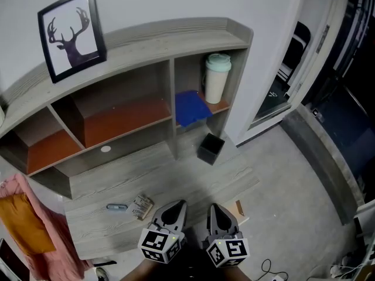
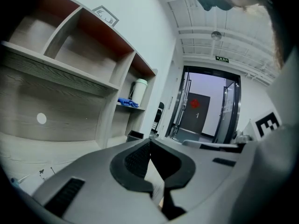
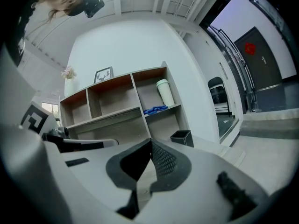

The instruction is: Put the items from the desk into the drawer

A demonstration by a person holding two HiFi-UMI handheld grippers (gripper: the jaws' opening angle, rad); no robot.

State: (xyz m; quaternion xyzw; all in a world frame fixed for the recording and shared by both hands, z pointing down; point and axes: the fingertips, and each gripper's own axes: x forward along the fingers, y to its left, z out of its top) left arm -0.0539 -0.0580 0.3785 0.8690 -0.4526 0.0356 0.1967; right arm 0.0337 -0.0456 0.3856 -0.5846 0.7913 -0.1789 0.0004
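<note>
Head view, from left to right: pink and orange cloth [image 1: 20,215] hangs at the desk's left end. A framed stag print [image 1: 71,34] leans on top of the curved shelf unit [image 1: 170,40]. On the grey wood-grain desk [image 1: 193,180], near its front edge, lie a slim blue item [image 1: 116,206] and, just beside it to the right, a small flat packet [image 1: 142,206]; what either is cannot be told from here.

Right of the packet, the left gripper [image 1: 179,204] is held low over the front edge, its jaws clenched tip to tip with nothing between them, as the left gripper view confirms. Close beside it, the right gripper [image 1: 214,207] is likewise clamped together and empty, its ribbed pads meeting at the tips.

Further back and to the right, a black open-topped box [image 1: 210,148] stands on the desk by the shelf unit's end. In the right-hand compartment above it a blue cloth [image 1: 191,108] lies folded beside an upright white tumbler with a pale green lid [image 1: 217,78]. A dark doorway [image 1: 345,98] is at far right.
</note>
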